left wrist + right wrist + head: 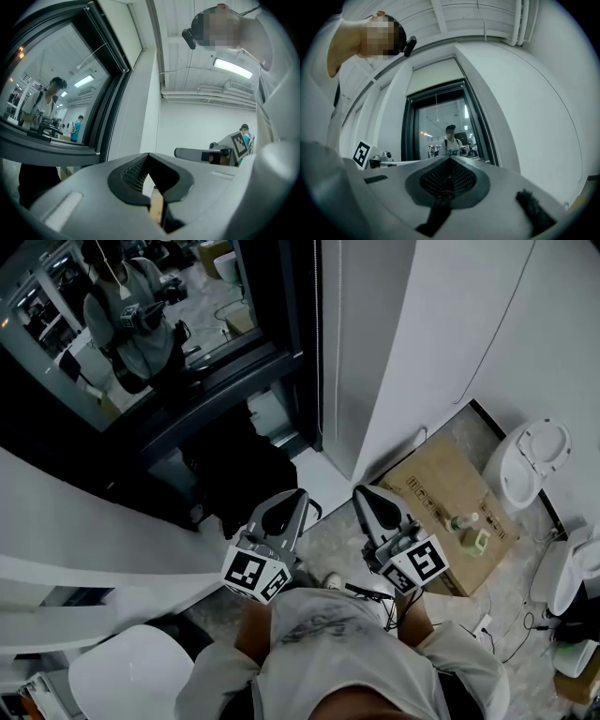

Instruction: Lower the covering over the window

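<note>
White rm, dark window, speckled floor; L claw & R claw pressed together.

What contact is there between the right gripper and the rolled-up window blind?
Apart. The right gripper view shows the right gripper shut and empty, with the blind rolled up at the window's top, far beyond its tips.

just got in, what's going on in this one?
A person faces the window with a handheld gripper in each hand. The left gripper and right gripper are both shut and empty. They point roughly level at the glass and touch nothing. The blind covers only the top of the window, with a thin cord hanging below it. Lowering hasn't started.
</note>
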